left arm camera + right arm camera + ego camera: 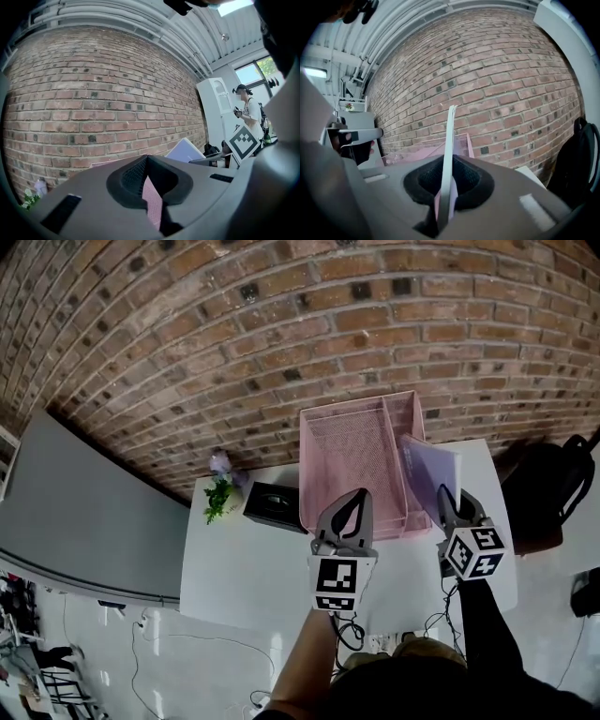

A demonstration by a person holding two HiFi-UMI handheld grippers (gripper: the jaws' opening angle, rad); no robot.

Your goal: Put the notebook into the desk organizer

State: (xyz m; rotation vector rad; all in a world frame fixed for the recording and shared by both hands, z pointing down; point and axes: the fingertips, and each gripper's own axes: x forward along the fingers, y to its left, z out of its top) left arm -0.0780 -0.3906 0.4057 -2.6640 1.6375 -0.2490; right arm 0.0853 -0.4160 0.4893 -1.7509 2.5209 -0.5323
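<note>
The notebook (429,470) is light purple, and it is held up on its edge at the right side of the pink desk organizer (347,456). Its far part hangs over the organizer's right rim and it is not down inside. The right gripper (442,495) is just to the right of the organizer's near corner. Its jaws are squeezed tight on the notebook's near end. In the right gripper view the notebook (449,154) shows as a thin pale strip that stands up between the two dark pads, and the organizer (461,143) is right behind it. The left gripper (354,493) is at the organizer's near edge, over the mesh. In the left gripper view the tips of the left gripper (146,158) are pressed together with nothing between them. Only pink mesh shows through the gap lower down. The organizer sits on a white table (253,568) and its far end is by the brick wall (281,334). A black box (277,504) sits just to the left of the organizer. A small plant (218,495) with purple flowers is further left of the organizer, past the box.
</note>
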